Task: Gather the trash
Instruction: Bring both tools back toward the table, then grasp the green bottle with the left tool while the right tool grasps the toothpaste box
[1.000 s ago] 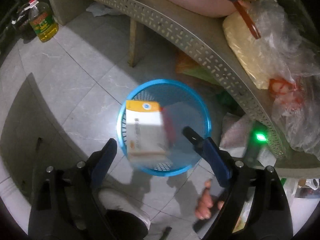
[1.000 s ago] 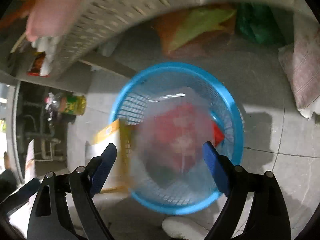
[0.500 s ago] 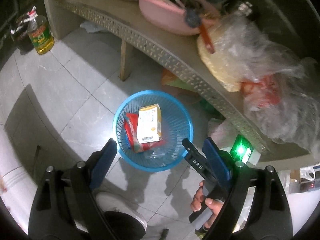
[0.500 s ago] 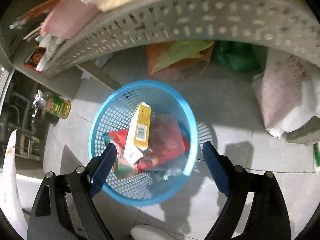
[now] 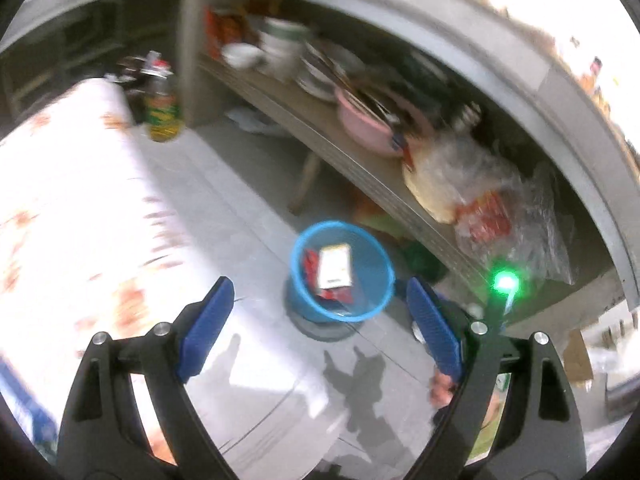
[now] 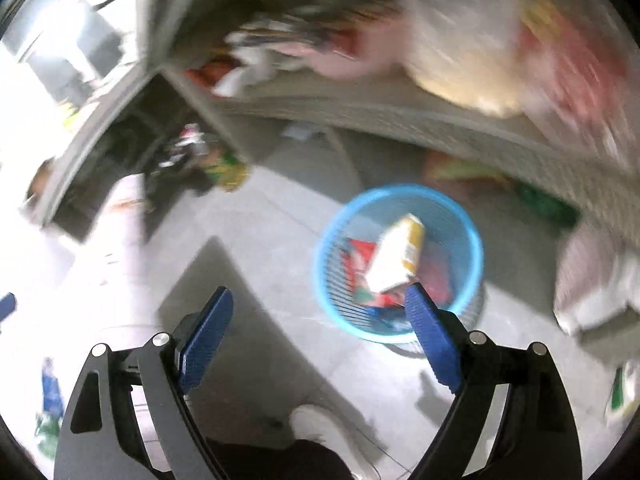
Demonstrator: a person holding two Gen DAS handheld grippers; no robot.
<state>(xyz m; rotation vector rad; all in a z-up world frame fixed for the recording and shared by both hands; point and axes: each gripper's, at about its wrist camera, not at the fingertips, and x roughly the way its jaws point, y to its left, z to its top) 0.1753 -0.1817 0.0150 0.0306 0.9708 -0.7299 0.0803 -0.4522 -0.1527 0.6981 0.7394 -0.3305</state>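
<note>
The left gripper (image 5: 316,320), a black claw with ridged blue pads, stands spread wide with nothing between its pads; below it lie the pale tiled floor (image 5: 248,208) and, further off, the round blue plastic mesh basket (image 5: 376,300). The right gripper (image 6: 318,324), of the same make, is likewise spread and empty, and its right pad overlaps the near rim of the basket in that view without any sign of touching it. The basket stands on the floor just in front of a low grey perforated shelf (image 5: 360,160). Inside it a white cardboard carton with a yellow end (image 6: 394,256) lies on top, tilted, over a red plastic wrapper (image 6: 356,260); both sit wholly within the rim. On the shelf are a pink plastic basin (image 5: 360,124) with utensils in it and, beside that, crumpled clear plastic bags (image 5: 492,184) holding something pale yellow and something red. A yellow-green bottle with a red cap (image 5: 160,108) stands on the floor at the far end of the shelf. At the left of the left wrist view is a white cloth with an orange-red print (image 5: 68,208), brightly lit. A hand (image 5: 442,388) shows below the left gripper's right pad, and a green light (image 5: 505,281) glows beside it. Both views are blurred
</note>
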